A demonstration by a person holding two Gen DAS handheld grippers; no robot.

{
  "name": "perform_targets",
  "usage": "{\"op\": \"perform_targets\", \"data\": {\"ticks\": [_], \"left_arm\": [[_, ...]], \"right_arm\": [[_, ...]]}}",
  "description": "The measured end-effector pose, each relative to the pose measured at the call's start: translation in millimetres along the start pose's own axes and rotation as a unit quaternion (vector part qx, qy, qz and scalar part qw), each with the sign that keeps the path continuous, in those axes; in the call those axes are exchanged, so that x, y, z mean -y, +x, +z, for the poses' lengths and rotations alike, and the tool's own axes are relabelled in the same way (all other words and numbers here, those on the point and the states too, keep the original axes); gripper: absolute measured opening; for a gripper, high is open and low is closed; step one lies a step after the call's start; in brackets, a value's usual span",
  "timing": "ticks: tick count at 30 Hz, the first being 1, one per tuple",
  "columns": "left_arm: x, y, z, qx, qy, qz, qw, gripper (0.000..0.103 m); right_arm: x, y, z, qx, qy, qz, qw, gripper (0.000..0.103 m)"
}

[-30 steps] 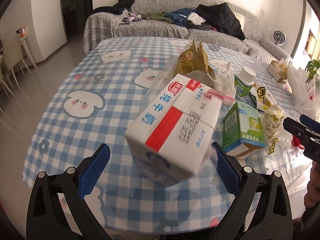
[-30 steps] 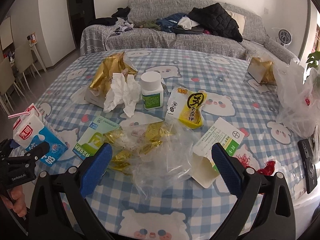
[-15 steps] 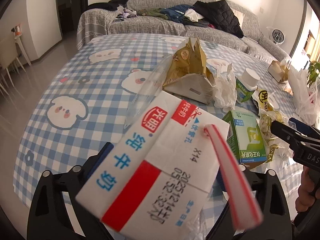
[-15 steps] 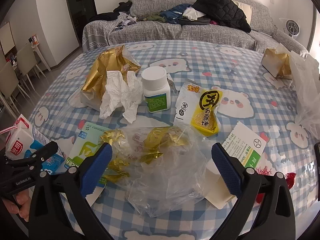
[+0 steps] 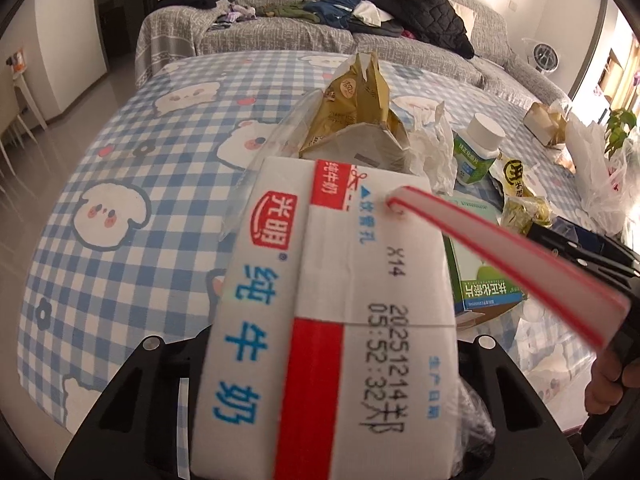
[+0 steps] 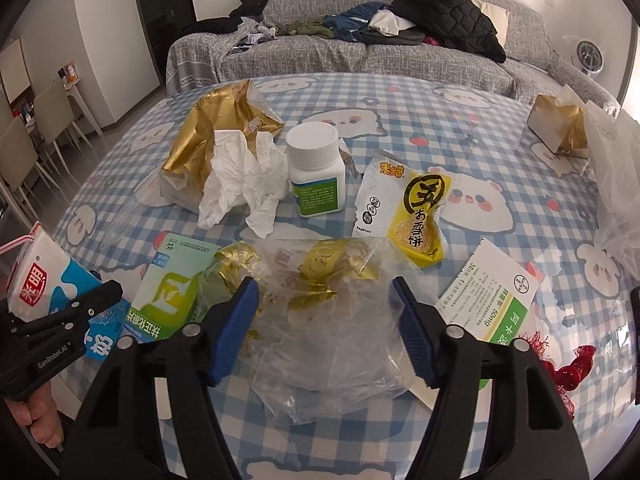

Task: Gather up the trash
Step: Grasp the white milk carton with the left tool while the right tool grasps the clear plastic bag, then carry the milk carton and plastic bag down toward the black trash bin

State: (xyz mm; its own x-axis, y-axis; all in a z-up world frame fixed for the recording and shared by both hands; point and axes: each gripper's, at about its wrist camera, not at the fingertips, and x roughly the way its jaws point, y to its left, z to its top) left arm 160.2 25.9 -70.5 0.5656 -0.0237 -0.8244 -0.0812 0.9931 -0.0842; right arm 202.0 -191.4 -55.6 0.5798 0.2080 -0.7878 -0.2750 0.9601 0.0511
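Milk carton (image 5: 332, 320) is filling the left wrist view, sitting between the fingers of the left gripper (image 5: 332, 364), which are closing around it; the carton hides the pads, so contact cannot be told. A red-and-white straw (image 5: 508, 264) is sticking out of its top toward 4 o'clock. In the right wrist view the same carton is showing at 9 o'clock, at the edge of the checked surface (image 6: 400, 104).

The right gripper (image 6: 326, 326) is hanging over a clear plastic bag (image 6: 332, 344) with gold wrappers (image 6: 320, 268) inside; its blue fingers (image 6: 236, 324) are closing, one on each side of the bag, and whether the pads are pressing on it cannot be told.

Other trash is lying beyond: a green medicine box (image 6: 172, 288) just beside the bag at 9 o'clock, crumpled white tissue (image 6: 244, 180) against a gold paper bag (image 6: 216, 136) at 11 o'clock, a white pill bottle (image 6: 316, 172) standing upright at 12 o'clock, a yellow snack packet (image 6: 408, 208) at 1 o'clock, and a white-and-green medicine carton (image 6: 488, 292) at 3 o'clock. A grey sofa (image 6: 400, 48) heaped with clothes is standing behind the surface.
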Motion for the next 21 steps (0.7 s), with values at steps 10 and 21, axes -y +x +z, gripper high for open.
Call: {"op": "perform_targets", "data": {"ticks": [10,21], "left_arm": [[3.1,-0.8,-0.9,0.004,0.002,0.004,1.0,0.04],[4.1,-13.8,-2.3,0.013,0.002,0.005,0.9999,0.04]], "right_arm": [[3.5,-0.7,0.5,0.0,0.005,-0.009,1.0,0.035],[5.3,-9.2,-1.5,0.004,0.01,-0.013,1.0,0.032]]}}
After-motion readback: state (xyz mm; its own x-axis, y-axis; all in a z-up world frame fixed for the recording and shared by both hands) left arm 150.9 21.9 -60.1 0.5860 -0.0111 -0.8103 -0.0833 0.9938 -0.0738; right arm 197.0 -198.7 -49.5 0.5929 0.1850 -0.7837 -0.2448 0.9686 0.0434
